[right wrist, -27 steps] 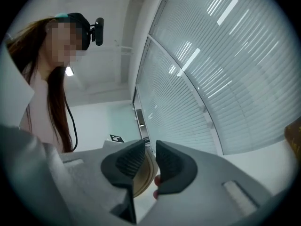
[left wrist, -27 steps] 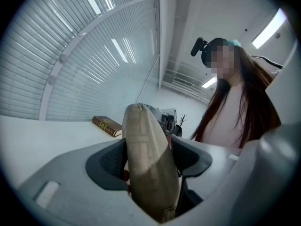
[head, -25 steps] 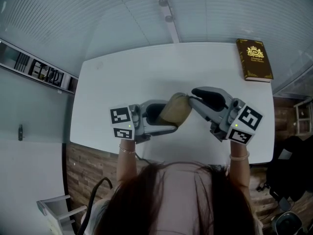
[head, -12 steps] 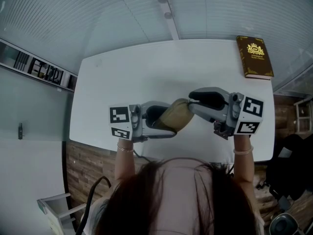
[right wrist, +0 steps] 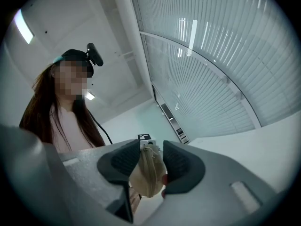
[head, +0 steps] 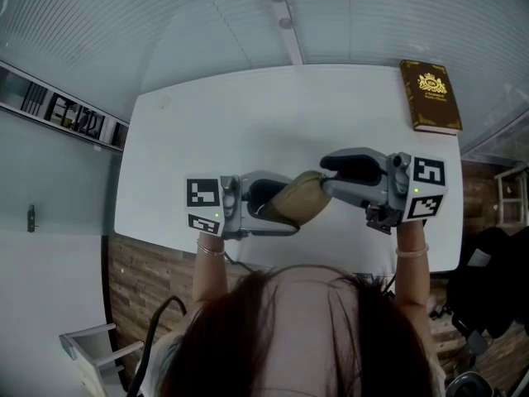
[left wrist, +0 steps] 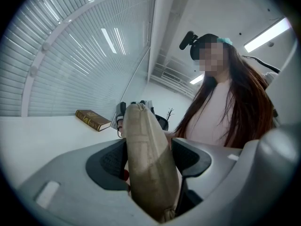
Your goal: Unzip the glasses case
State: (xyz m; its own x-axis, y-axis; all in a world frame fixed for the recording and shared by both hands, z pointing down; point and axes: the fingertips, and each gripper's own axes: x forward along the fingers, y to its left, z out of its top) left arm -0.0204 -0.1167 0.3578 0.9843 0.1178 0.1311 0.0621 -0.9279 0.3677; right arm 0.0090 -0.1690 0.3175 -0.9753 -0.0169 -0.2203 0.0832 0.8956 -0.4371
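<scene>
A tan fabric glasses case (head: 299,197) hangs in the air over the white table (head: 248,122), held from both ends. My left gripper (head: 285,207) is shut on its wide body; in the left gripper view the case (left wrist: 146,159) fills the gap between the pads of that gripper (left wrist: 148,149). My right gripper (head: 324,178) comes in from the right and is shut on the case's narrow end (right wrist: 148,175), which sits between its pads (right wrist: 151,161). Its jaws have just been opening a little, with that end still between them. I cannot make out the zipper.
A brown book (head: 430,98) with a gold crest lies at the table's far right corner, also seen in the left gripper view (left wrist: 93,119). The person's head and hair fill the bottom of the head view. A curved slatted wall stands behind the table.
The right gripper has rolled and swung from a slant to nearly level, its marker cube rising. The case has tipped slightly down and left. The left gripper has barely moved.
</scene>
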